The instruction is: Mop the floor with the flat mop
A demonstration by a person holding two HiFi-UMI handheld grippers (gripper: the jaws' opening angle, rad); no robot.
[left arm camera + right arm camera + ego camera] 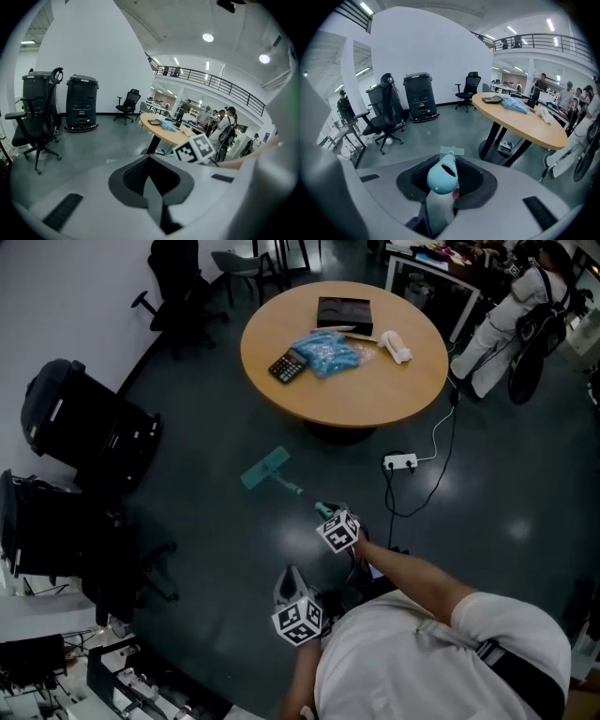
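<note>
The flat mop lies on the dark floor, its teal head [265, 468] flat just in front of the round table. Its thin handle [298, 489] runs back toward me. My right gripper [330, 517] is shut on the handle's teal end. In the right gripper view that rounded teal end [442, 174] fills the space between the jaws, with the mop head [452, 151] small beyond it. My left gripper [292, 591] hangs lower and nearer my body, apart from the mop. In the left gripper view its jaws [152, 180] stand together with nothing between them.
The round wooden table [356, 390] carries a calculator [287, 366], a blue bag [326, 354], a black box [344, 313] and a white roll [395, 346]. A power strip [400, 462] and its cable lie on the floor to the right. Black chairs [89, 432] crowd the left wall. A person [511, 310] stands at the back right.
</note>
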